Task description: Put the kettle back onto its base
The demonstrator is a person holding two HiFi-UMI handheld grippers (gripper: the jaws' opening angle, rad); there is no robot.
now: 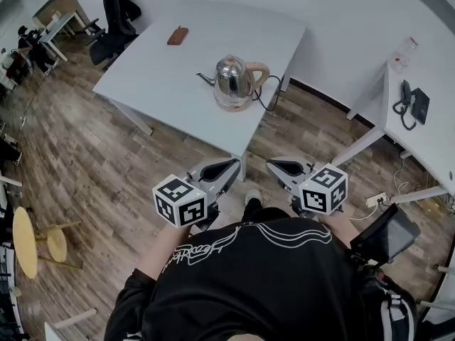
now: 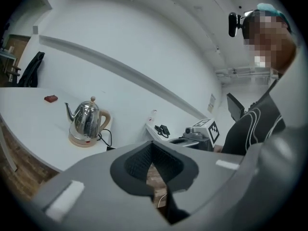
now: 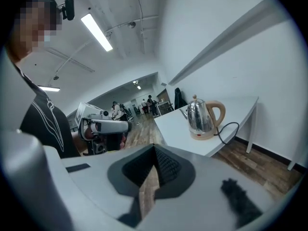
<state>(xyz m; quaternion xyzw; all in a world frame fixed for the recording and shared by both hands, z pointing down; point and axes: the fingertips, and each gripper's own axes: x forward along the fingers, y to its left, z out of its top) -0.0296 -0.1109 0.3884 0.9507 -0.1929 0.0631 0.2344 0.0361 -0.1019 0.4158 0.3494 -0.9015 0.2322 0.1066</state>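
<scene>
A shiny steel kettle [image 1: 233, 80] with a tan handle stands upright on its round tan base [image 1: 229, 106] near the front of the white table [image 1: 156, 69]. In the left gripper view the kettle [image 2: 86, 119] is far off to the left on its base [image 2: 81, 141]. In the right gripper view the kettle [image 3: 199, 115] is far off to the right. My left gripper [image 1: 226, 169] and right gripper [image 1: 279, 166] hover side by side near my chest, off the table's front corner. Both are shut with nothing between the jaws, as the left gripper [image 2: 153, 150] and right gripper [image 3: 154, 155] show close up.
A black cord [image 1: 266, 99] runs from the base over the table's edge. A small brown object [image 1: 178, 35] lies at the table's far side, a black chair [image 1: 114, 13] beyond it. Another white table with a desk phone [image 1: 412, 105] stands at right. Wooden floor lies below.
</scene>
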